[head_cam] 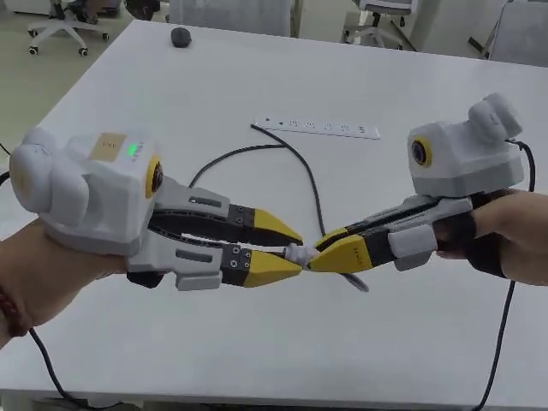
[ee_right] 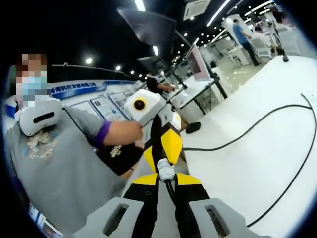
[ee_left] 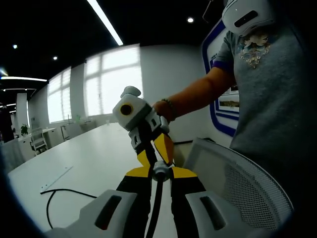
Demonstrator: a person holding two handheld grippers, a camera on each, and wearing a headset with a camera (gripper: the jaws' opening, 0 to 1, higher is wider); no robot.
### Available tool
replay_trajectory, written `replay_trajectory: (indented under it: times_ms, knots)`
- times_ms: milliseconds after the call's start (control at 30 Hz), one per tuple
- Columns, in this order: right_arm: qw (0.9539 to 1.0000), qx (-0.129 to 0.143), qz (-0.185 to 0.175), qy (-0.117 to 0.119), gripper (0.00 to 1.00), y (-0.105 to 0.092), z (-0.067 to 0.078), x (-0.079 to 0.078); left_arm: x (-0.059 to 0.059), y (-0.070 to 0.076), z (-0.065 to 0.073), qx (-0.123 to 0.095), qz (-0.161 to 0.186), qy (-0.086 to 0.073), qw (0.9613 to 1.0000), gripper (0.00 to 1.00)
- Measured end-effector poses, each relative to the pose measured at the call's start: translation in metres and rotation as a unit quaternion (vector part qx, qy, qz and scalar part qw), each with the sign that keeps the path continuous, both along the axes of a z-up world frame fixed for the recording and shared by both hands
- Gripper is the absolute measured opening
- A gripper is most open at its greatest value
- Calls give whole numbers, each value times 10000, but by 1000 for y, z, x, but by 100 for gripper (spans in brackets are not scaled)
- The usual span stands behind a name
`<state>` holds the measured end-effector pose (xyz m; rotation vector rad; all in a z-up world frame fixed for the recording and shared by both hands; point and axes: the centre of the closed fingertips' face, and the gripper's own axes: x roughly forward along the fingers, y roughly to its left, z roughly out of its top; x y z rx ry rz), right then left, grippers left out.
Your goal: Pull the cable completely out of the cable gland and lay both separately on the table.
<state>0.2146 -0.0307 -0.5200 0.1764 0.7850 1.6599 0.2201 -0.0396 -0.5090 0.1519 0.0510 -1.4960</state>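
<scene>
Above the table's near half, the two grippers meet tip to tip. The small whitish cable gland (head_cam: 296,253) sits between them. My left gripper (head_cam: 300,252) is shut on the gland (ee_left: 159,171), with its yellow tips pinching it from both sides. My right gripper (head_cam: 316,253) is shut on the black cable (head_cam: 304,171) right at the gland (ee_right: 165,171). The cable rises from the table to the tips, and a short end hangs below the right gripper. It still passes through the gland.
A white power strip (head_cam: 317,128) lies farther back on the white table (head_cam: 171,103), and a small dark object (head_cam: 181,36) rests near the far edge. Office chairs stand beyond the table. A black gripper lead (head_cam: 501,342) trails off the near right edge.
</scene>
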Motion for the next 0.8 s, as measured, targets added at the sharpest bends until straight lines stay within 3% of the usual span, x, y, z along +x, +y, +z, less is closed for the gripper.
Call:
replay_trajectory:
  times_ms: [33,167,200,267,300,367,500,567,600,667,800]
  knots:
    - [9996,-33,4,-274,6,0,-1,0,1,0,0,1,24,21,10000,14]
    - [9959,-171,-96,-879,6,1,-4,1,1,1,-4,30,89,70,9999,14]
    - [9934,-195,-124,-1121,6,1,-4,2,2,2,-4,18,116,98,9999,14]
    - [9907,-214,-204,-1326,6,2,-4,3,4,3,-4,9,160,120,9998,14]
    - [9865,-233,-195,-1609,6,2,-4,3,4,3,-4,4,182,145,9997,14]
    - [9809,-255,-233,-1913,6,2,-3,4,5,4,-4,-23,222,197,9996,14]
    - [9630,-401,-271,-2651,6,3,-5,7,7,4,-5,-30,299,253,9992,14]
    - [9484,-479,-287,-3122,6,4,-6,10,9,5,-6,-40,364,300,9989,14]
    - [9441,-524,-299,-3242,6,4,-6,10,10,5,-6,-41,377,311,9988,14]
    - [9273,-639,-306,-3674,6,4,-7,13,12,6,-6,-52,438,325,9985,14]
    - [8875,-939,-289,-4503,6,6,-8,17,16,8,-7,-67,543,367,9978,14]
